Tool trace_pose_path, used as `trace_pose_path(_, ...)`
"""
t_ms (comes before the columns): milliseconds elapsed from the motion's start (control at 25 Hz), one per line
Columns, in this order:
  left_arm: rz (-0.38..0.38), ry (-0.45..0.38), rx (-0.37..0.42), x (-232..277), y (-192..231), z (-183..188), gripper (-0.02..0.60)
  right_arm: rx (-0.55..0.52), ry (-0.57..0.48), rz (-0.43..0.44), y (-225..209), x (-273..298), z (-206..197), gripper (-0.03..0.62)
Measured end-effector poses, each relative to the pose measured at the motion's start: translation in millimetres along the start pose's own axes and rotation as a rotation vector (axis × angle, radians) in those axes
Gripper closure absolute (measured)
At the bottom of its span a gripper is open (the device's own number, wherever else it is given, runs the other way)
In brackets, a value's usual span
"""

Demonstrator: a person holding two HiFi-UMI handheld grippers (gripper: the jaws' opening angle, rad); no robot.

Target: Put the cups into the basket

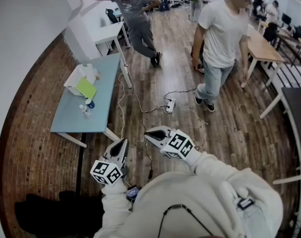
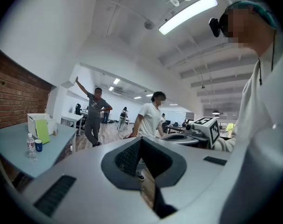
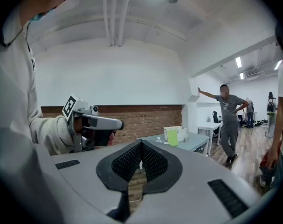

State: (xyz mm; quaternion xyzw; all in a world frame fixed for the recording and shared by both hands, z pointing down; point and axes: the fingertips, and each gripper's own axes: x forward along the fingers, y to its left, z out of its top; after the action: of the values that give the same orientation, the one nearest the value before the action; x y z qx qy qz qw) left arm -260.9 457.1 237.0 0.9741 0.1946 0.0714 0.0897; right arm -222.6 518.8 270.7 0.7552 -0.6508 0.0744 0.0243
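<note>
A small blue cup (image 1: 90,103) stands on the pale blue table (image 1: 106,78) at the left, next to a clear bottle (image 1: 85,111). Behind them sits the white basket (image 1: 79,77) with a green sheet (image 1: 86,89) leaning on it. Both grippers are held close to my chest, well short of the table. My left gripper (image 1: 122,143) is shut and empty. So is my right gripper (image 1: 148,132). The left gripper view shows the cup (image 2: 38,145) and basket (image 2: 37,123) far off at the left. The right gripper view shows the basket (image 3: 171,132) beyond the shut jaws (image 3: 141,144).
A person in grey (image 1: 138,20) leans on the white wall behind the table. Another person in a white T-shirt (image 1: 219,36) stands on the wood floor to the right. A power strip (image 1: 169,105) with cables lies between us. Wooden desks (image 1: 263,47) stand at the far right.
</note>
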Motion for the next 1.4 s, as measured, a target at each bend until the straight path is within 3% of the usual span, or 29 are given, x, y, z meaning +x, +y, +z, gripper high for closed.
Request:
trace_pose_path(240, -0.008, -0.03, 0.044, 6, -4, 12, 0.584, -0.015, -0.015, 0.014, -3, -1, 12, 0.583)
trace_pose_path(440, 0.008, -0.136, 0.103, 7, -14, 38, 0.584, -0.024, -0.02, 0.023, -3, -3, 19, 0.583)
trace_pose_path(880, 0.083, -0.184, 0.086, -5, -10, 45, 0.584, 0.071, -0.06, 0.068, -6, -5, 9, 0.582)
trace_pose_path(1120, 0.047, -0.225, 0.139, 9, -31, 85, 0.584, 0.095, -0.079, 0.069, -27, -19, 12, 0.582)
trace_pose_path(1400, 0.139, -0.149, 0.159, -3, -13, 72, 0.584, 0.178, -0.089, 0.14, -28, -11, 0, 0.582)
